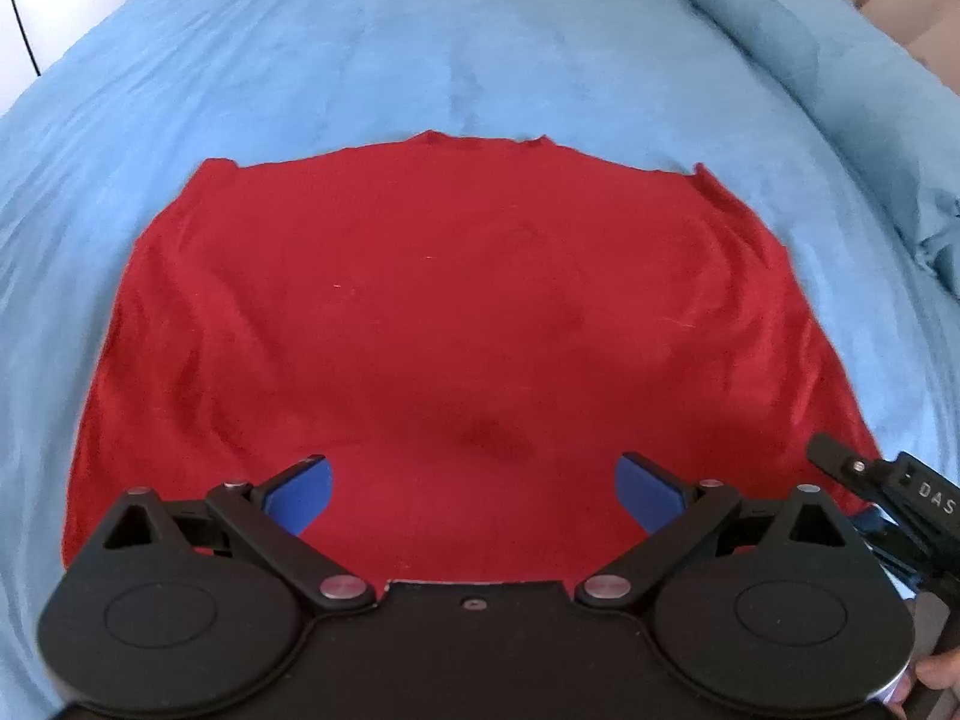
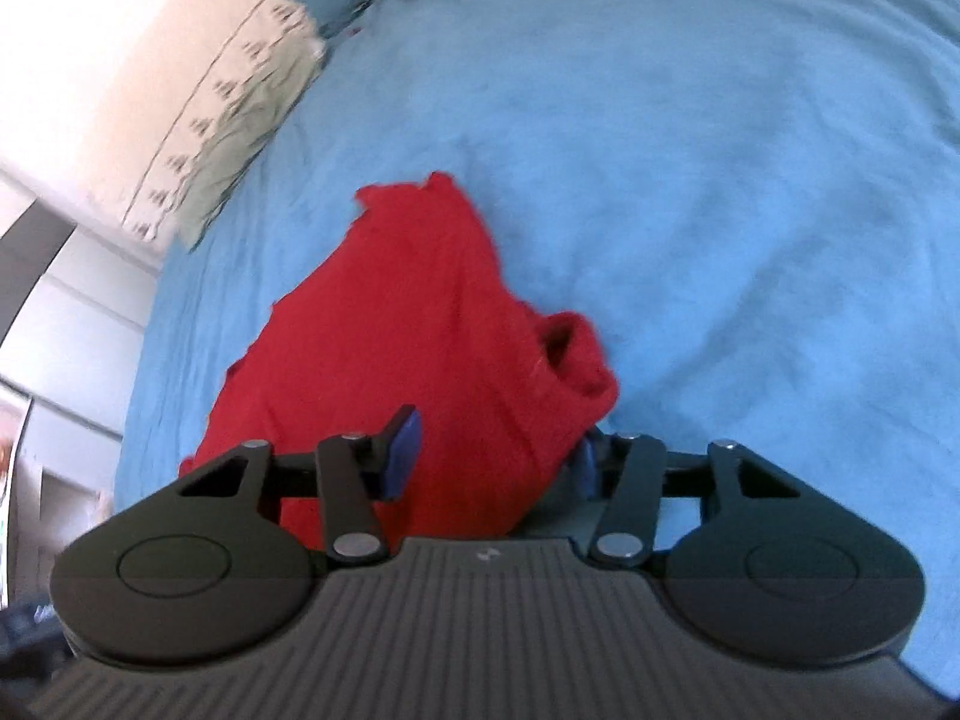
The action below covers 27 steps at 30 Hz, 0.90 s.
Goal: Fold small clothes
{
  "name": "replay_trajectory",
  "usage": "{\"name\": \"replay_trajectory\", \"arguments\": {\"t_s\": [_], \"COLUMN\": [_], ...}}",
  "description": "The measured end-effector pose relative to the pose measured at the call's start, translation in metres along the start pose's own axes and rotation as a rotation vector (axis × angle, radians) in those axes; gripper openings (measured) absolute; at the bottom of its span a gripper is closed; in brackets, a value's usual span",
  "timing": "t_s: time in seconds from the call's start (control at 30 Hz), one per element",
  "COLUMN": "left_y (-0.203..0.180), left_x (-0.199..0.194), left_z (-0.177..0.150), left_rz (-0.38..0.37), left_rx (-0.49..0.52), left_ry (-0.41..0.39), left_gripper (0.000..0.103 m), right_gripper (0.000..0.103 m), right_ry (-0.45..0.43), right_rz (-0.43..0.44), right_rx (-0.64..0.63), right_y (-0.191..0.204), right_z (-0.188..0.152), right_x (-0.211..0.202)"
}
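Observation:
A red garment (image 1: 432, 324) lies spread flat on the blue bedcover (image 1: 420, 48), its far edge towards the pillows. My left gripper (image 1: 477, 489) hovers open over the garment's near edge, blue pads wide apart and nothing between them. At the garment's right near corner one black finger (image 1: 840, 462) of the right gripper shows. In the right wrist view the garment (image 2: 390, 324) runs away from me, with a sleeve opening (image 2: 570, 354) rolled up at its right side. My right gripper (image 2: 495, 456) stands half open with red cloth between the pads; I see no firm pinch.
A patterned pillow (image 2: 240, 102) lies at the head of the bed, beside a blue pillow (image 1: 780, 30). White cupboard doors (image 1: 36, 12) stand beyond the bed's left side. Bare blue cover (image 2: 720, 210) stretches to the right of the garment. A hand (image 1: 936, 672) shows at the lower right.

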<state>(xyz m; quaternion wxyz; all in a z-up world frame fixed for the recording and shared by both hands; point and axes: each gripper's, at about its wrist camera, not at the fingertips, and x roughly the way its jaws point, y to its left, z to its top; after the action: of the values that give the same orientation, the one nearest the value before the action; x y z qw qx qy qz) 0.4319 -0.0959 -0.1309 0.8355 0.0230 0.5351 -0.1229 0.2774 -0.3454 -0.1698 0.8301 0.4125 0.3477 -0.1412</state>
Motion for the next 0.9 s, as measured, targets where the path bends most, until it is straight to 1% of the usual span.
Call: {"name": "replay_trajectory", "arguments": {"t_s": [0.07,0.17,0.23,0.27,0.3,0.37,0.43,0.53,0.6,0.63,0.67,0.73,0.83,0.9], "left_y": [0.003,0.008,0.010,0.012,0.013,0.017,0.021,0.028,0.037,0.044,0.055,0.077,0.107,0.127], "left_x": [0.001,0.003,0.004,0.005,0.006,0.009,0.015,0.024,0.032,0.034,0.038,0.038,0.024,0.008], "left_z": [0.002,0.006,0.008,0.009,0.009,0.010,0.011,0.015,0.018,0.019,0.022,0.025,0.027,0.024], "left_rz": [0.010,0.021,0.027,0.029,0.030,0.038,0.050,0.081,0.120,0.139,0.147,0.136,0.148,0.168], "left_rx": [-0.007,-0.015,-0.017,-0.020,-0.024,-0.030,-0.024,0.008,0.033,0.027,0.006,-0.039,-0.063,-0.059], "left_ry": [0.005,0.008,0.009,0.010,0.009,0.005,0.004,-0.018,-0.047,-0.057,-0.056,-0.052,-0.057,-0.067], "left_gripper": [0.101,0.101,0.101,0.101,0.101,0.101,0.101,0.101,0.101,0.101,0.101,0.098,0.097,0.097], "right_gripper": [0.067,0.066,0.067,0.065,0.062,0.039,0.028,0.024,0.023,0.023,0.023,0.023,0.023,0.023], "right_ry": [-0.019,-0.052,-0.064,-0.064,-0.064,-0.056,-0.040,-0.050,-0.087,-0.122,-0.153,-0.180,-0.177,-0.147], "right_rz": [-0.033,-0.047,-0.055,-0.062,-0.070,-0.085,-0.087,-0.083,-0.067,-0.061,-0.045,0.015,0.152,0.247], "right_rx": [-0.010,0.047,0.032,0.015,-0.001,0.000,0.020,-0.011,-0.044,-0.067,-0.101,-0.162,-0.232,-0.282], "right_y": [-0.001,-0.011,-0.008,-0.006,-0.003,-0.002,-0.001,0.011,0.026,0.036,0.048,0.077,0.131,0.171], "right_z": [0.001,0.001,0.001,0.001,0.001,0.002,0.005,0.011,0.012,0.013,0.013,0.015,0.016,0.013], "right_x": [0.003,0.011,0.013,0.014,0.015,0.015,0.015,0.009,0.000,-0.006,-0.012,-0.019,-0.022,-0.016]}}
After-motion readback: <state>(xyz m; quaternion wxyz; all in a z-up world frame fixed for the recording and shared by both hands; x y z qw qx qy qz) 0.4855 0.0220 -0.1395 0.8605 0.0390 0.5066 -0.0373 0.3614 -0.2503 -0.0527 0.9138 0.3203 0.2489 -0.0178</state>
